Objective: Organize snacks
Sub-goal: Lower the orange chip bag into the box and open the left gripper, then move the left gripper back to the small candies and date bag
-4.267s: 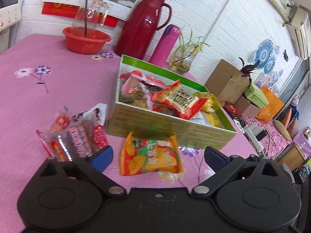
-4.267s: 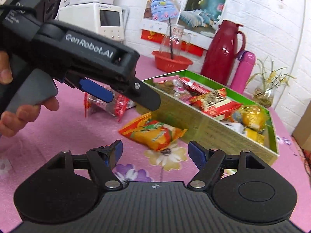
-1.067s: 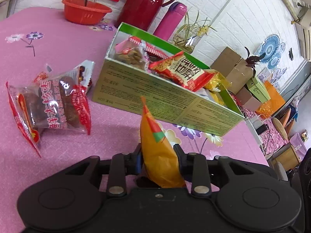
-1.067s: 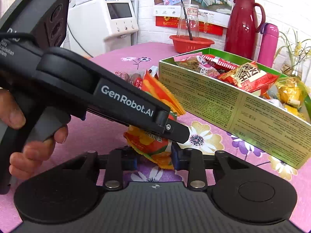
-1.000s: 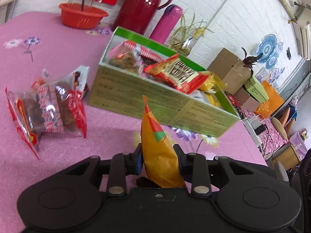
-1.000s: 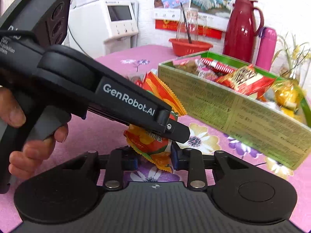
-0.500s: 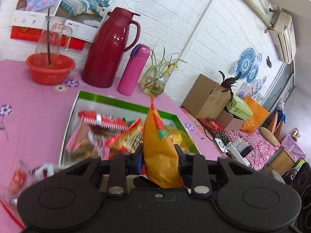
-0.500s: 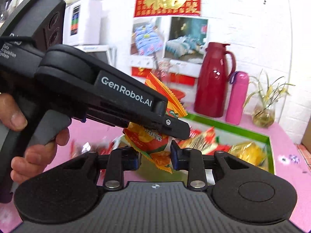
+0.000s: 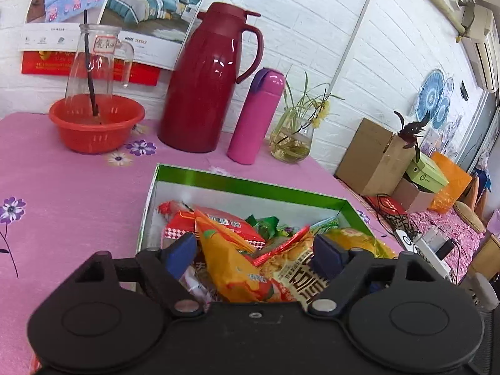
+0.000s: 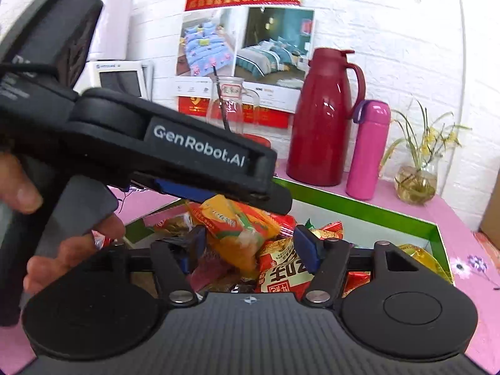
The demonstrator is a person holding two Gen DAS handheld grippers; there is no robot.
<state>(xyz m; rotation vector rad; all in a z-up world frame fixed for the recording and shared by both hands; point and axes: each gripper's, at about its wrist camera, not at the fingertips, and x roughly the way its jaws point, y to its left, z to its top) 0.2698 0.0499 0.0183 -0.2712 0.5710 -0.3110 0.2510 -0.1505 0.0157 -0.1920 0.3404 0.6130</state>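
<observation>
An orange snack bag (image 9: 232,268) (image 10: 242,231) lies loose on the pile of snacks inside the green-rimmed box (image 9: 250,184) (image 10: 359,201). My left gripper (image 9: 256,251) hovers over the box with its jaws opening wide; the bag sits between them, clear of both blue pads. My right gripper (image 10: 250,247) is beside it, jaws opening too, and the same bag is between its fingers without being pressed. A red-and-yellow packet (image 9: 300,276) (image 10: 286,273) lies next to the bag. The left gripper's black body (image 10: 175,143) crosses the right wrist view, held by a hand (image 10: 72,247).
Behind the box stand a red thermos jug (image 9: 207,84), a pink flask (image 9: 256,115), a glass vase with a plant (image 9: 292,142) and a red basin holding a glass jar (image 9: 95,125). Pink flowered tablecloth (image 9: 62,187) lies to the left; cardboard boxes (image 9: 375,156) stand off the right edge.
Both grippers carried the orange bag up from the tablecloth and over the box, then their jaws spread and the bag dropped onto the snacks inside.
</observation>
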